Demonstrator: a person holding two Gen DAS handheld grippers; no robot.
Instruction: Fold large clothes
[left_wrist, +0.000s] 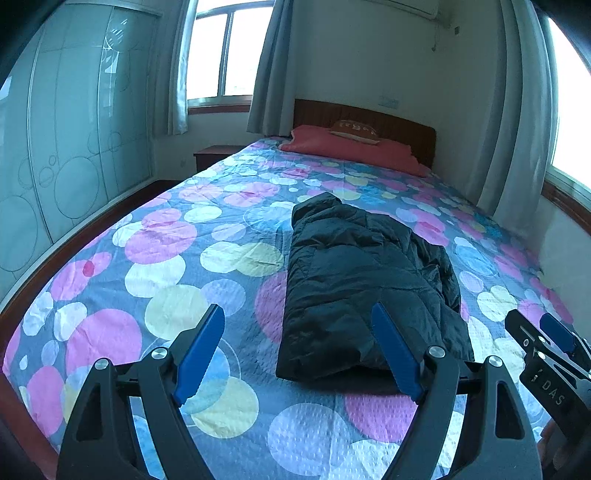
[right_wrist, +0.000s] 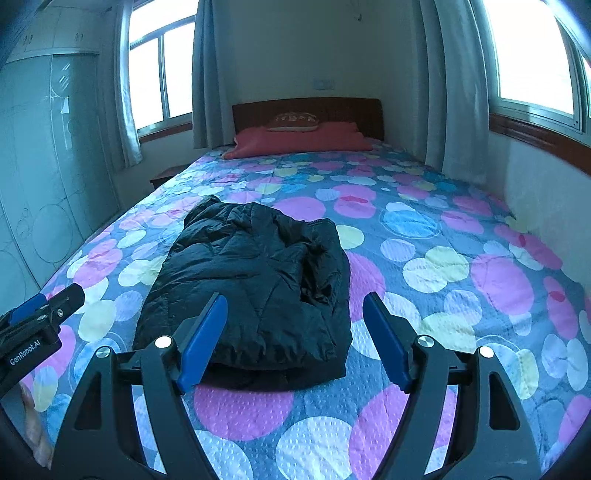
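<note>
A black padded jacket (left_wrist: 365, 280) is seen lying on the bed (left_wrist: 155, 266), near the foot edge and roughly midway across the spotted cover. It has been gathered into a long, narrow bundle running from near to far, with what looks like the hood or collar at the far end and a thick folded edge at the near end. The sides appear already turned in, so the lengthwise folds are judged to be done and the crosswise fold, near end over far or far end over near, is judged to be the step in hand.

The left gripper (left_wrist: 299, 350) is held above the near edge of the bed with its jaws wide apart and nothing between them; its right finger lies in front of the jacket's near left corner in the view, but contact cannot be confirmed. The right gripper (right_wrist: 295, 343) is likewise held with jaws wide apart and empty, its left finger overlapping the jacket's near edge in its own view.

For the next move, both grippers would need to be lowered to the two near corners, all layers of the slippery quilted fabric pinched together, and the end lifted and carried evenly towards the far end. Uneven lifting could let the tucked sides slide open.

A red pillow (right_wrist: 295, 142) lies at the headboard, well apart from the jacket.
</note>
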